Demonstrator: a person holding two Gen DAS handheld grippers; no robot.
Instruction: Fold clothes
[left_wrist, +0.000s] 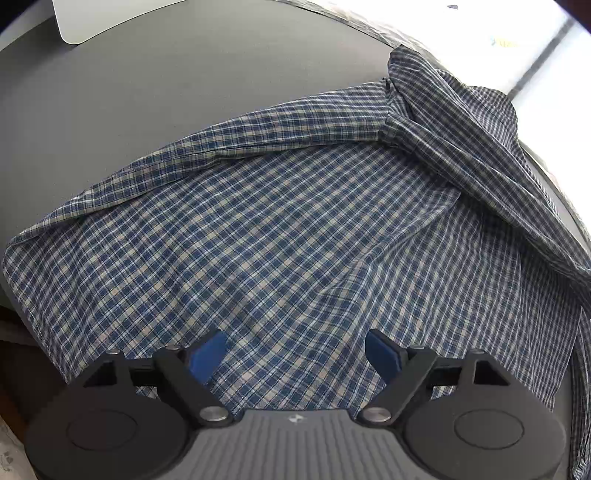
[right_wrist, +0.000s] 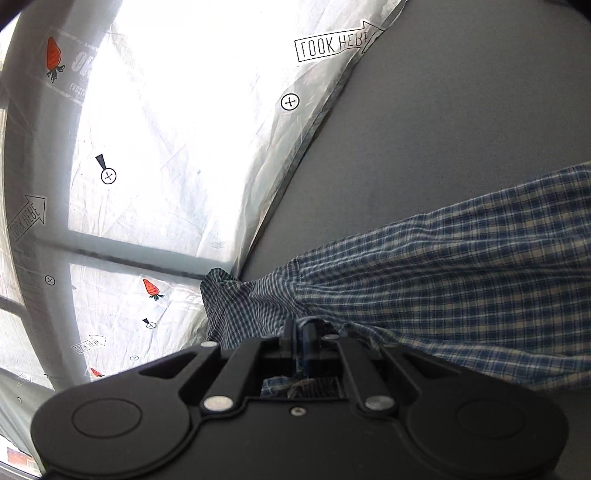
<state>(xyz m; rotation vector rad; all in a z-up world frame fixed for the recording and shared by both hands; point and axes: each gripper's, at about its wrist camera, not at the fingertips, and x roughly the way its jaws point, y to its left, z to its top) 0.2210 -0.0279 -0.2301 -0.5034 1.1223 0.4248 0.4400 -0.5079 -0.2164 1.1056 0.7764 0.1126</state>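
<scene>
A blue, white and tan plaid shirt (left_wrist: 280, 236) lies spread on the dark grey table (left_wrist: 147, 92), its far edge folded over and a bunched sleeve (left_wrist: 454, 147) trailing to the right. My left gripper (left_wrist: 295, 350) hovers above the shirt's near part, open, with its blue pads (left_wrist: 207, 356) wide apart and nothing between them. In the right wrist view the shirt (right_wrist: 461, 284) stretches from the right toward my right gripper (right_wrist: 299, 332), which is shut on a gathered bit of the plaid cloth. The cuff end (right_wrist: 221, 302) sticks out past the fingers.
A white flat object (left_wrist: 92, 18) lies at the table's far left. Beyond the table's edge hangs a bright translucent printed sheet (right_wrist: 166, 129) over a window. Bare table surface (right_wrist: 461, 110) lies beyond the shirt.
</scene>
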